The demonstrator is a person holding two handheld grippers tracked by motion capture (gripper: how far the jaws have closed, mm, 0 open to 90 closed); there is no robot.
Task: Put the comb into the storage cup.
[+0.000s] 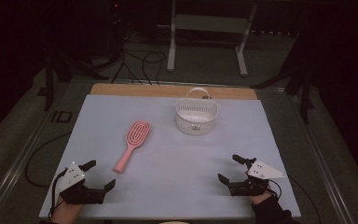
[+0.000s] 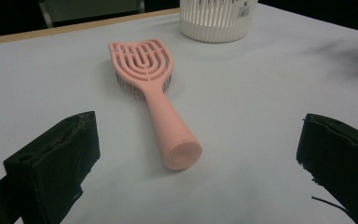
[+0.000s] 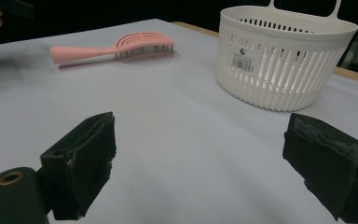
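Note:
A pink hairbrush [image 1: 131,143] lies flat on the pale table cover, bristles down, handle toward the near left. In the left gripper view the hairbrush [image 2: 154,98] lies straight ahead, its handle end just beyond the jaws. My left gripper [image 1: 100,176] rests open at the near left, a short way from the handle. A white slatted basket [image 1: 196,115] with a loop handle stands upright toward the back centre; from the right gripper the basket [image 3: 284,56] stands ahead to the right and the hairbrush [image 3: 116,49] farther left. My right gripper [image 1: 229,169] is open at the near right, with nothing between its jaws.
The pale cover [image 1: 177,158] spans most of the table, with a wooden strip [image 1: 168,90] along the far edge. Beyond it are cables [image 1: 142,60] on the floor and a white metal stand [image 1: 209,32]. Dark tripod legs [image 1: 51,74] stand at both sides.

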